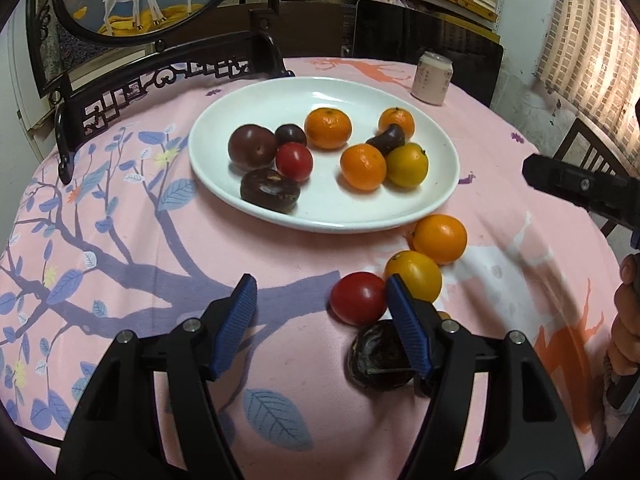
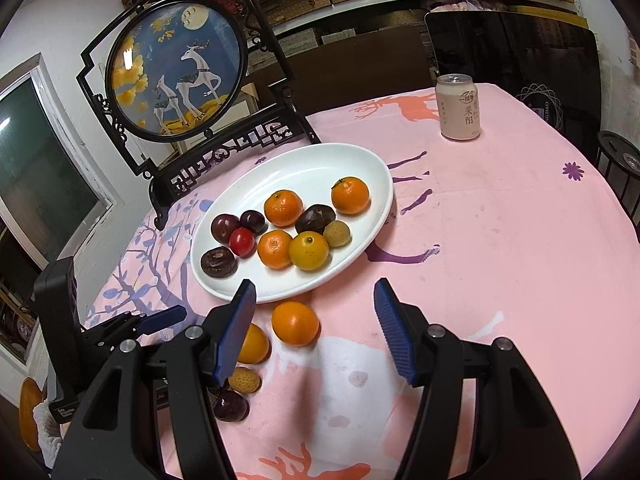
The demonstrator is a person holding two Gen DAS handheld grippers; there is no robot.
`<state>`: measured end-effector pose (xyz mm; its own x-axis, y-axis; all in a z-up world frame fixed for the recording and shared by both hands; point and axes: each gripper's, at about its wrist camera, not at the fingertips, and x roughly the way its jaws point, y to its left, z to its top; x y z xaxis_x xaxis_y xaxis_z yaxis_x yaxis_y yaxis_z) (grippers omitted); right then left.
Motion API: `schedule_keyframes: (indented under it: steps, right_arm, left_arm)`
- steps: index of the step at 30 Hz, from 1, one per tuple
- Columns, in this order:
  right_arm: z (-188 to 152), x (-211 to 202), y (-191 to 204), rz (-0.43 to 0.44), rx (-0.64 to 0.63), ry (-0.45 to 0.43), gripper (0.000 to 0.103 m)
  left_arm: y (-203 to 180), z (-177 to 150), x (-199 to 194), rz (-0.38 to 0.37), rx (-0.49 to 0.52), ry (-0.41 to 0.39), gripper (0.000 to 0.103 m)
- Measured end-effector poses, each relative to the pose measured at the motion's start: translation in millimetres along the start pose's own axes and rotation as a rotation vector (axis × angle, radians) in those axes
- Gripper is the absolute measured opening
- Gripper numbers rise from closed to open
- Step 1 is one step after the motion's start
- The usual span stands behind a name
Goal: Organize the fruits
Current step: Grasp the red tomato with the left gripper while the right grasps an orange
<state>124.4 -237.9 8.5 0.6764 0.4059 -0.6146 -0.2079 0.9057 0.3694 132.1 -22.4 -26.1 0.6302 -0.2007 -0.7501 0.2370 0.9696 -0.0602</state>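
Note:
A white oval plate (image 1: pixel 400 222) (image 2: pixel 280 295) holds several mandarins, dark plums and a red tomato. On the pink cloth in front of it lie an orange (image 1: pixel 440 239) (image 2: pixel 295 323), a yellow citrus (image 1: pixel 414 276) (image 2: pixel 254 344), a red tomato (image 1: pixel 359 298) and a dark plum (image 1: pixel 378 360) (image 2: pixel 231 405). My left gripper (image 1: pixel 322 284) is open over the cloth. The tomato sits just inside its right finger, and the plum is partly hidden behind that finger. My right gripper (image 2: pixel 315 285) is open too, with the loose orange seen between its fingers, untouched.
A pale drink can (image 1: pixel 432 78) (image 2: pixel 458 108) stands behind the plate. A round deer screen on a black carved stand (image 2: pixel 176 68) occupies the table's back left. A small rough yellow fruit (image 2: pixel 244 379) lies by the plum. A hand (image 1: pixel 624 320) shows at the right edge.

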Motion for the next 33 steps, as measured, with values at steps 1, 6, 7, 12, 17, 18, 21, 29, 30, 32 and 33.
schedule_keyframes:
  steps: [1, 6, 7, 12, 17, 18, 21, 29, 30, 32, 33]
  right_arm:
    - [-0.2, -0.1, 0.0, -0.001, 0.0, 0.001, 0.062]
    - [-0.4, 0.6, -0.5, -0.004, 0.0, 0.004, 0.062]
    - [-0.1, 0.6, -0.9, -0.006, 0.001, 0.004, 0.062]
    - [0.8, -2.5, -2.9, -0.003, 0.007, -0.004, 0.062]
    - [0.2, -4.0, -1.8, 0.0, 0.002, -0.008, 0.062]
    - [0.2, -3.3, -2.0, -0.002, 0.003, -0.007, 0.062]
    - [0.3, -2.1, -3.5, -0.007, 0.007, -0.002, 0.062]
    - [-1.1, 1.6, -1.9, -0.002, 0.0, 0.011, 0.062]
    - [-1.8, 2.9, -1.7, -0.002, 0.0, 0.017, 0.062]
    - [-3.1, 7.1, -1.3, -0.003, 0.0, 0.031, 0.062]
    - [-3.9, 8.8, -1.3, -0.002, 0.001, 0.037, 0.062]
  left_arm:
    - [-0.1, 0.3, 0.8, 0.0, 0.002, 0.001, 0.072]
    - [8.3, 1.2, -2.0, 0.056, 0.003, -0.01, 0.082]
    - [14.1, 2.0, -5.0, 0.077, -0.009, -0.02, 0.082]
    - [57.4, -3.7, -21.0, 0.167, -0.154, -0.032, 0.078]
    - [51.8, -10.2, -31.6, 0.101, -0.137, -0.066, 0.078]
    - [44.2, -11.1, -29.0, 0.103, -0.103, -0.059, 0.078]
    - [30.8, -16.2, -17.0, 0.137, -0.039, -0.017, 0.078]
    - [23.1, -27.7, -4.5, 0.13, -0.005, 0.035, 0.061]
    - [22.3, -27.9, -3.6, 0.128, -0.003, 0.038, 0.057]
    - [20.9, -27.9, -3.3, 0.126, 0.004, 0.034, 0.051]
    - [20.7, -27.9, -3.6, 0.119, 0.003, 0.032, 0.044]
